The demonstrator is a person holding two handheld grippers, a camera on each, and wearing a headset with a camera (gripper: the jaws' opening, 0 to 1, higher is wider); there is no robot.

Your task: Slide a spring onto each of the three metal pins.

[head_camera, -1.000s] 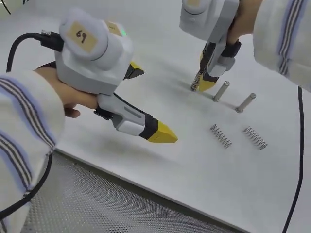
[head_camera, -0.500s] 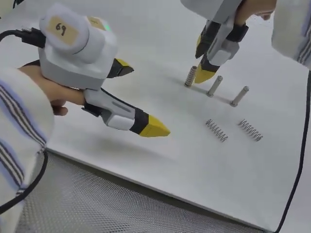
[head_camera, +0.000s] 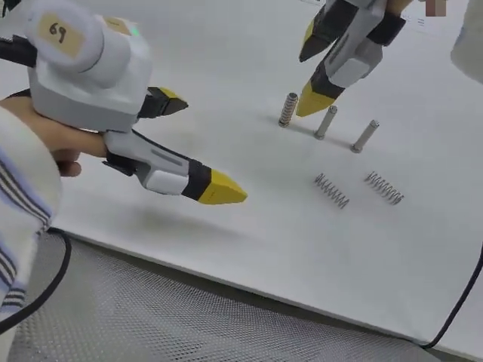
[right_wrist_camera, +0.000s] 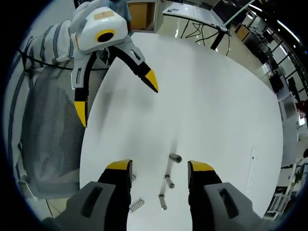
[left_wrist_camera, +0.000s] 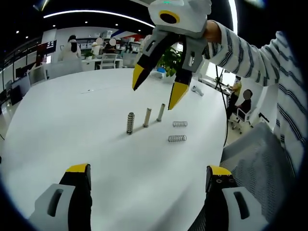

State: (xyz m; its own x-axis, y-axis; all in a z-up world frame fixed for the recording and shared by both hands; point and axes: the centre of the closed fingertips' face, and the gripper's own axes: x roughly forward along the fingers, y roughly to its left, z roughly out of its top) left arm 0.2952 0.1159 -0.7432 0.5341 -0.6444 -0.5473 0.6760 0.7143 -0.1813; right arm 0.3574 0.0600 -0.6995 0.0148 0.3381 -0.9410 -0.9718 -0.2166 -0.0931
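White surface (head_camera: 226,68).
My left tool (head_camera: 198,145): jaws spread, empty, well apart from pins.
My right tool (left_wrist_camera: 155,91): jaws spread, empty, above pin row.
Sprung pin (head_camera: 287,110): upright, spring seated on it.
Middle pin (head_camera: 325,122), end pin (head_camera: 364,136): upright, bare.
Near spring (head_camera: 331,191), far spring (head_camera: 384,188): lying flat beside bare pins.

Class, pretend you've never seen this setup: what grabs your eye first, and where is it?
The white left gripper, jaws open and yellow-tipped, dominates the head view's left. By the open right gripper, three pins stand in a row, the leftmost already wearing a spring. Two loose springs lie nearby.
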